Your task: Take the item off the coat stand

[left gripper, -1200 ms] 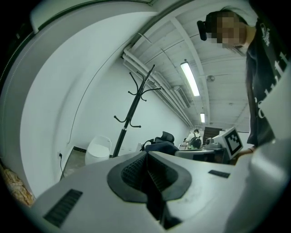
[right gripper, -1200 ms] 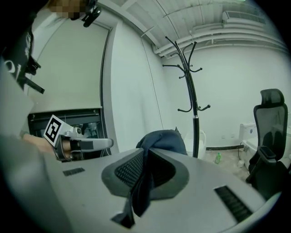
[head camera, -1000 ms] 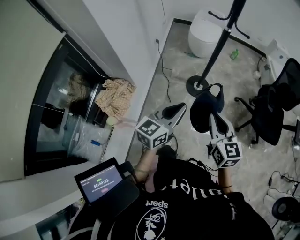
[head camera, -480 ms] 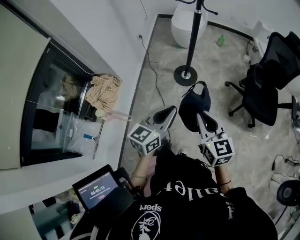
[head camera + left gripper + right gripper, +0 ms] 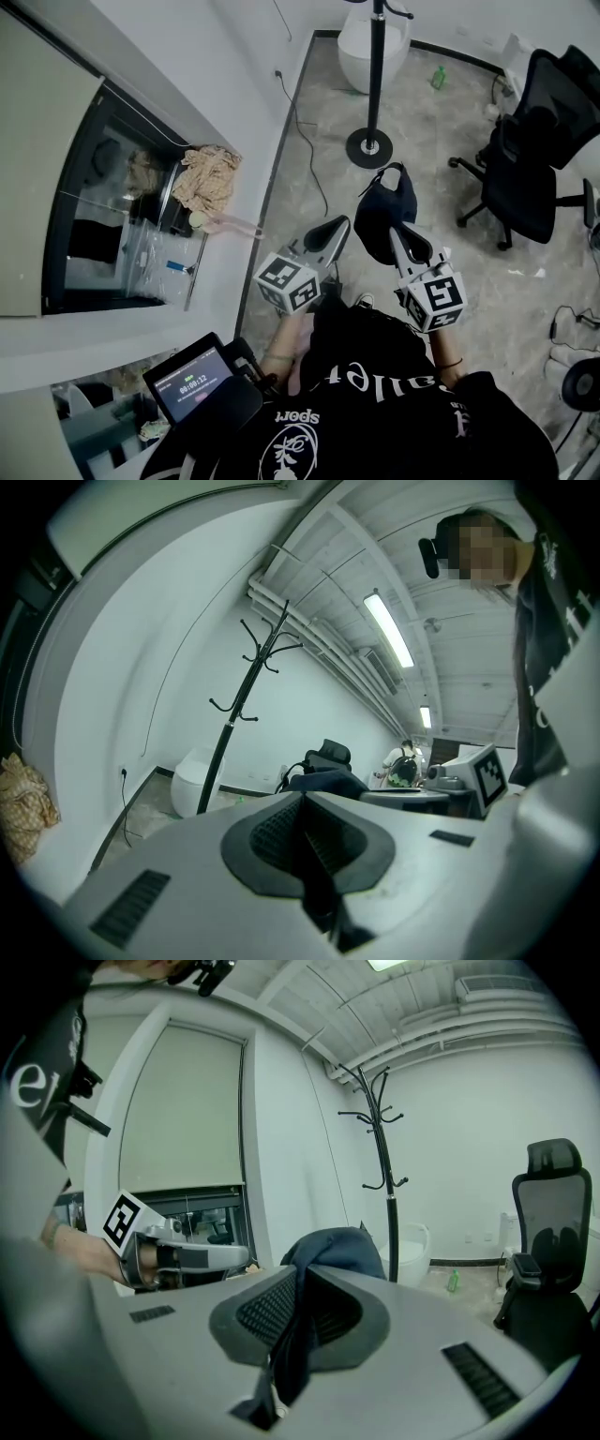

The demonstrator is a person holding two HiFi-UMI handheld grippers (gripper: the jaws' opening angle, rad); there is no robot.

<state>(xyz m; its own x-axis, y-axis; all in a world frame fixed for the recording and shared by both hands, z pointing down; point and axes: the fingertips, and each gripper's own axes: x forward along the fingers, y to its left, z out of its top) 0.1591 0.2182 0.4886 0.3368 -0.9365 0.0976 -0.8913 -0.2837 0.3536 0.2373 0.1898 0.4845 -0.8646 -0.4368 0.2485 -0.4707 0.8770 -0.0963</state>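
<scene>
A dark blue cap [image 5: 384, 211] hangs from my right gripper [image 5: 396, 232], whose jaws are shut on its fabric. In the right gripper view the cap [image 5: 330, 1243] bulges up past the pads, and a strip of cloth runs down between them at the right gripper [image 5: 296, 1314]. The black coat stand [image 5: 373, 75] rises from its round base on the floor ahead, its hooks [image 5: 375, 1101] bare. Beside the right one, my left gripper [image 5: 330, 230] is shut with nothing in it. The left gripper [image 5: 302, 841] also shows pads together and empty.
A black office chair [image 5: 530, 159] stands to the right of the stand. A white rounded bin [image 5: 366, 42] and a green bottle [image 5: 438, 77] sit behind it. A checked cloth [image 5: 206, 178] lies on the window ledge at left, and a cable [image 5: 305, 150] trails along the floor.
The head view has swung, so the stand now stands upright at top centre. The cap stays in the right gripper, slightly farther from the stand's base. The left gripper remains shut and empty.
</scene>
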